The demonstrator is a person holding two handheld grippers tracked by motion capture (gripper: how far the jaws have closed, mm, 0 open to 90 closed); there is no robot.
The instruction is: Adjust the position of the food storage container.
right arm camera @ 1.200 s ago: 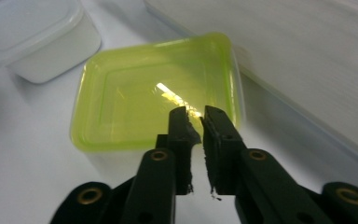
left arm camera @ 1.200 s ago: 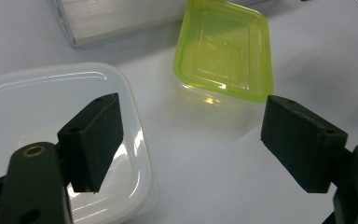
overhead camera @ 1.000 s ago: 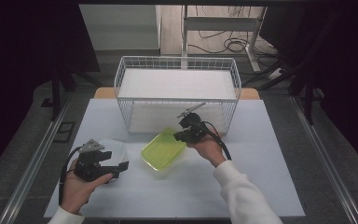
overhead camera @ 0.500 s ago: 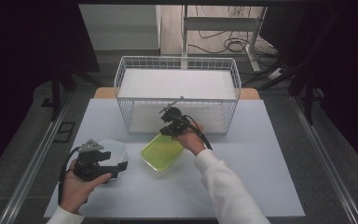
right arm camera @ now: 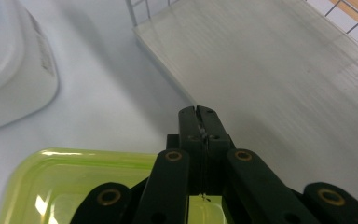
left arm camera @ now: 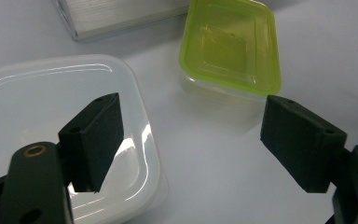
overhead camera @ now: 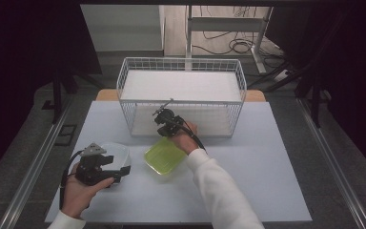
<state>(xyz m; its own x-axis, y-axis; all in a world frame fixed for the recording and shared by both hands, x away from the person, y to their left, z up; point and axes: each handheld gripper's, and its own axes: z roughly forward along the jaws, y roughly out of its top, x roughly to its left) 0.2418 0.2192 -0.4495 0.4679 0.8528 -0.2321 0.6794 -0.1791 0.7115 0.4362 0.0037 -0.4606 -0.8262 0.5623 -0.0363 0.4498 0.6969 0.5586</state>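
green-lidded box (overhead camera: 165, 156) mid-bench, just before the wire basket (overhead camera: 124, 90) | my right tool (overhead camera: 163, 119) jaws together, empty, above its far edge | left tool (left arm camera: 191, 140) apart, idle over clear box (left arm camera: 60, 107) | I'd press the lid rim flat, evenly

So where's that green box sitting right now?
In the high view, the green box lies mid-table, just before the wire basket, right of the clear box.
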